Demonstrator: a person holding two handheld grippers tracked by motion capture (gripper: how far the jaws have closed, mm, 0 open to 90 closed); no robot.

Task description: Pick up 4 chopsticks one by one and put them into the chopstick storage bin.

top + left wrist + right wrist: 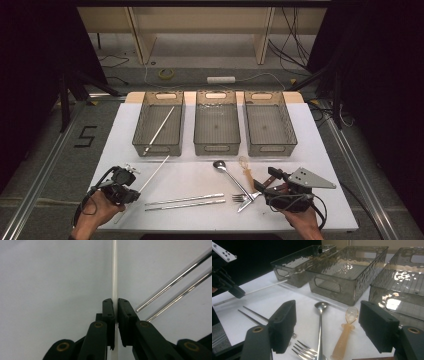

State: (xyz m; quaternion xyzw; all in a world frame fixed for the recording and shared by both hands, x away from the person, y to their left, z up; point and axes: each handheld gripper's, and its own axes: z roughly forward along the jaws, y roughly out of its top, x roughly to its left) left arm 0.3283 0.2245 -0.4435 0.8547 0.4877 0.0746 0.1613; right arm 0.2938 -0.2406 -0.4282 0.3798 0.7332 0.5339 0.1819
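My left gripper [116, 301] is shut on a thin white stick [114, 272], and the pads press it from both sides. From above, that gripper [134, 193] sits at the mat's front left, and the white stick [156, 171] slants up to the right toward the left bin. A pair of metal chopsticks [185, 201] lies just to its right. My right gripper [331, 325] stands open at the front right with nothing between its jaws. Past it lie a metal spoon [320, 315], a fork [303, 350] and a translucent orange spoon [345, 332].
Three clear plastic bins stand in a row at the back of the white mat [120, 130]. The left bin [142, 131] holds another white stick [160, 129]. The middle bin [216, 147] and right bin [270, 147] look bare. The floor behind has cables and a tape roll.
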